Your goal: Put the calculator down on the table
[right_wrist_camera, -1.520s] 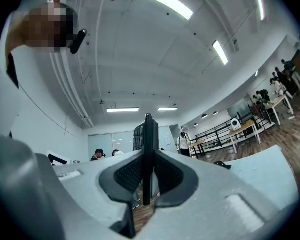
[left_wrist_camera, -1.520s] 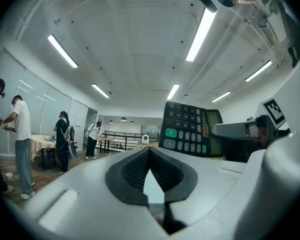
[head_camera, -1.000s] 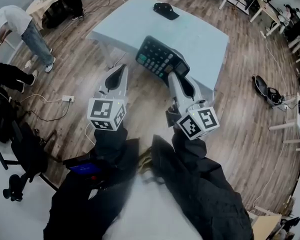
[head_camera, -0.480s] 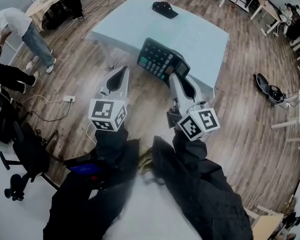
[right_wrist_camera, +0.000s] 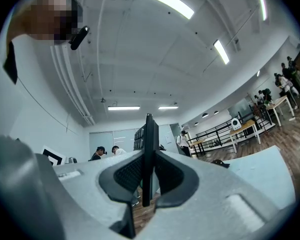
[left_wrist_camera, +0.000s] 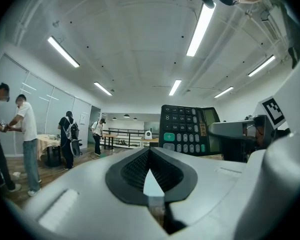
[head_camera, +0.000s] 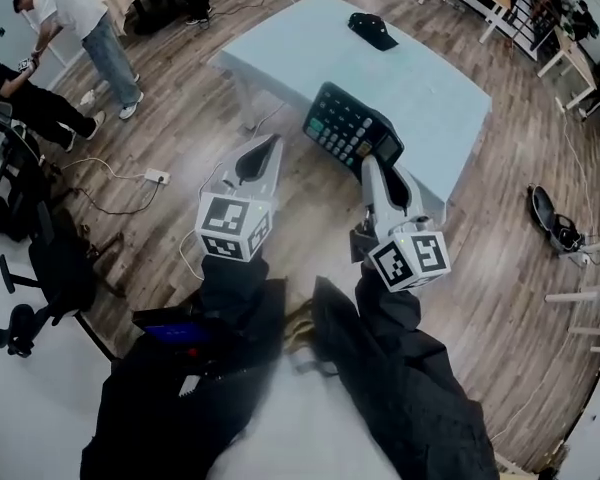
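A black calculator [head_camera: 352,131] with grey and green keys hangs in the air over the near edge of the light blue table [head_camera: 420,78]. My right gripper [head_camera: 384,160] is shut on its lower right corner. In the right gripper view the calculator [right_wrist_camera: 149,129] stands edge-on, with the right gripper [right_wrist_camera: 149,156] pressing its pads on both faces. My left gripper [head_camera: 269,142] is to the left of the calculator, apart from it, over the wooden floor. Seen from the left gripper [left_wrist_camera: 149,154], the pads are shut on nothing and the calculator [left_wrist_camera: 185,129] shows its keys.
A black cap [head_camera: 371,30] lies at the table's far end. People [head_camera: 80,18] stand at the upper left. A power strip with cables [head_camera: 158,176] lies on the floor, an office chair [head_camera: 40,278] is at the left, and a dark object [head_camera: 550,213] lies at the right.
The head view has shifted, so table and grippers sit further right and lower in the picture. Both grippers and the held calculator keep the same pose to each other.
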A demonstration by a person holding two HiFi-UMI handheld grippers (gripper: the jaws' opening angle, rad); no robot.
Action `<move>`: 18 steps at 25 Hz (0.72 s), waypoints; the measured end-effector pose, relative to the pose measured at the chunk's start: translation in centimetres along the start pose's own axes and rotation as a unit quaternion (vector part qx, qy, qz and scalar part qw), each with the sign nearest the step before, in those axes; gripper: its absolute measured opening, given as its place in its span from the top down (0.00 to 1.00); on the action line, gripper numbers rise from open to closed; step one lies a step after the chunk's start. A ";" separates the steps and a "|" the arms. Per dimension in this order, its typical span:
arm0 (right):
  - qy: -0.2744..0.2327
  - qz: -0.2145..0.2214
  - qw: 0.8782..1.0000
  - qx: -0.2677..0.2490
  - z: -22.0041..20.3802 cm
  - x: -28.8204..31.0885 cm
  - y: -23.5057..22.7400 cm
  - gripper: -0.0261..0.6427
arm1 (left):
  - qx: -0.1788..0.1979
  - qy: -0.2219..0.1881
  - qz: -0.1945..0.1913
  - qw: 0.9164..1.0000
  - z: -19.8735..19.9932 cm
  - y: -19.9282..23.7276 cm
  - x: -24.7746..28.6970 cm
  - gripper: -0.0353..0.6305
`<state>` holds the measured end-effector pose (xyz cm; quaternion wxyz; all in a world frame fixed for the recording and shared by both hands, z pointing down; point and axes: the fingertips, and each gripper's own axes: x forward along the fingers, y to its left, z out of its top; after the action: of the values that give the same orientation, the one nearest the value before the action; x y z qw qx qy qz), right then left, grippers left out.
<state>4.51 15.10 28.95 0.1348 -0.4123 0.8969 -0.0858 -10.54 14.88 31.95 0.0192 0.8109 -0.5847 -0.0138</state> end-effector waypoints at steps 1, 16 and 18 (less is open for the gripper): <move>0.002 0.004 1.000 0.000 -0.1 0.2 0.2 0.89 | -0.001 0.000 0.004 1.000 -0.1 0.2 -0.1 0.95; 0.017 0.005 1.000 0.010 -1.7 -2.8 -3.1 0.89 | -0.015 0.032 0.014 0.999 -4.0 -3.1 0.6 0.95; 0.016 -0.005 1.000 0.014 -1.7 -3.7 -4.2 0.89 | -0.014 0.037 0.007 0.999 -4.4 -4.1 1.0 0.95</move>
<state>9.24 15.29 32.29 0.1259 -0.4135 0.8955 -0.1056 -6.13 15.28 36.19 0.0523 0.8063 -0.5891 0.0086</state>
